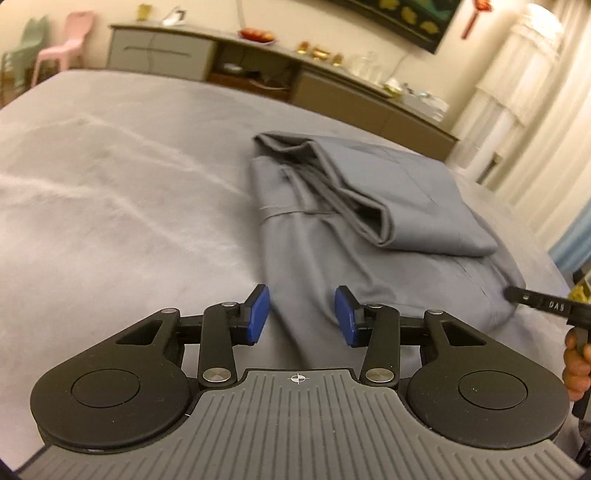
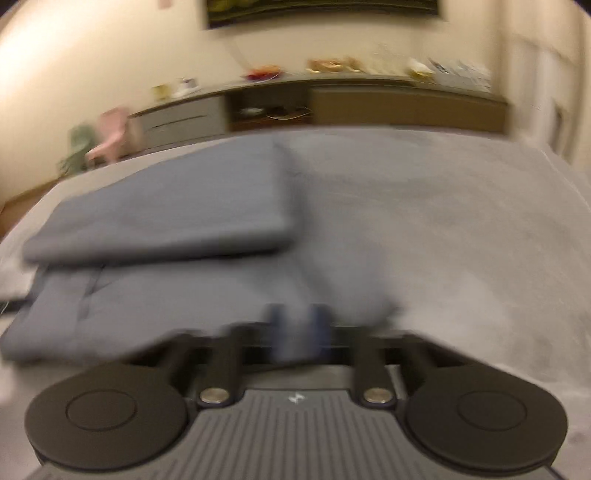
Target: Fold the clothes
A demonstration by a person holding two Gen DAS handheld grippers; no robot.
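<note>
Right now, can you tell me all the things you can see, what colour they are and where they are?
grey garment: one, blue-grey, partly folded, lying on the bed.
bed cover: one, light grey, spread under the garment.
sideboard: one, grey and brown, along the far wall, with small items on top, too blurred to name.
chairs: two, pink and pale green, far left by the wall.
picture: one, dark with yellow shapes, on the wall.
curtains: pale cream, at the right.
left gripper: one, black with blue fingers, apart, nothing between them, at the garment's near edge.
right gripper: one, black with blue fingers, closed on a fold of the garment; blurred.
hand: one, at the right edge, holding the right gripper.
</note>
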